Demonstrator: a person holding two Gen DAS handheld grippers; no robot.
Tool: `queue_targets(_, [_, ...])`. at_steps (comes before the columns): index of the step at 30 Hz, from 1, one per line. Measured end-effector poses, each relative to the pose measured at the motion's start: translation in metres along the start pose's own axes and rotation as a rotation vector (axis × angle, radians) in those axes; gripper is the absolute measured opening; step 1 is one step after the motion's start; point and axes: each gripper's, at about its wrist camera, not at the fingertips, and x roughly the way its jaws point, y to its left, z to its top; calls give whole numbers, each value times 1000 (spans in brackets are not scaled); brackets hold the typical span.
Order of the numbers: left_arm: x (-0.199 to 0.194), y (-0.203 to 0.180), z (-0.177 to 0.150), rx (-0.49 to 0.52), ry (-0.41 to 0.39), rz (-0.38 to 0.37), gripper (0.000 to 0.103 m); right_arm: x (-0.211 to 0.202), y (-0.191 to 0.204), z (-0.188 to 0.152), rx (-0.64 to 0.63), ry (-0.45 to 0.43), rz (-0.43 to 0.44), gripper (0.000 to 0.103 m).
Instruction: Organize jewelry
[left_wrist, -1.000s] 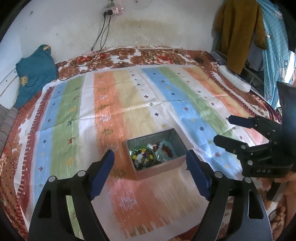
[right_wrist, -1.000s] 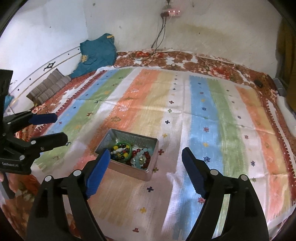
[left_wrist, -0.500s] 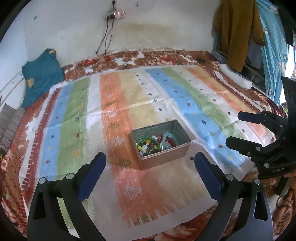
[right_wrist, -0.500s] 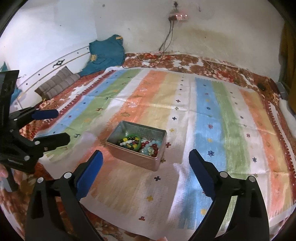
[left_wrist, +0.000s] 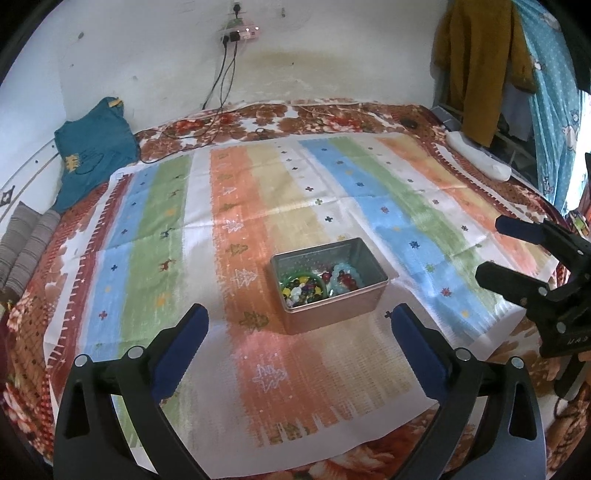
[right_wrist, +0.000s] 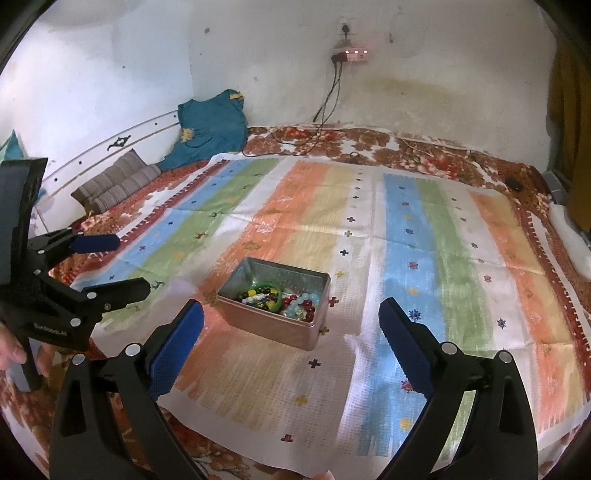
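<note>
An open metal tin (left_wrist: 364, 293) (right_wrist: 275, 326) sits on the striped cloth (left_wrist: 258, 206) (right_wrist: 406, 258) near its front edge. In it lie a green bangle with mixed beads (left_wrist: 301, 288) (right_wrist: 264, 293) and pale blue and red bead bracelets (left_wrist: 341, 280) (right_wrist: 301, 308). My left gripper (left_wrist: 297, 325) is open and empty, well short of the tin; it also shows in the right wrist view (right_wrist: 112, 264). My right gripper (right_wrist: 290, 323) is open and empty, short of the tin; it also shows in the left wrist view (left_wrist: 491, 253).
The cloth covers a bed with a floral sheet (left_wrist: 314, 118). A teal garment (left_wrist: 92, 147) and striped cushions (right_wrist: 114, 182) lie at the left. Charger cables (left_wrist: 218, 110) hang from a wall socket. A white object (left_wrist: 476, 158) lies at the right edge, with hanging clothes (left_wrist: 476, 62) behind.
Both grippers have drawn back and risen away from the tin, which now looks smaller and farther. Both stay open and empty. The tin has not moved.
</note>
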Motion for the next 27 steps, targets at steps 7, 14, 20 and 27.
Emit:
queue_targets(7, [-7, -3, -1, 0, -26, 19, 97, 0, 1, 0, -1, 1, -5, 97])
queue_targets(14, [-16, -3, -3, -18, -60, 17, 97, -1, -3, -3, 17, -3, -10, 97])
queue_targets(20, [-21, -12, -6, 14, -83, 35, 97, -5, -4, -3, 29, -12, 9, 97])
queue_targets(27, [-25, -10, -5, -13, -106, 32, 97, -7, 0, -4, 13, -26, -6, 98])
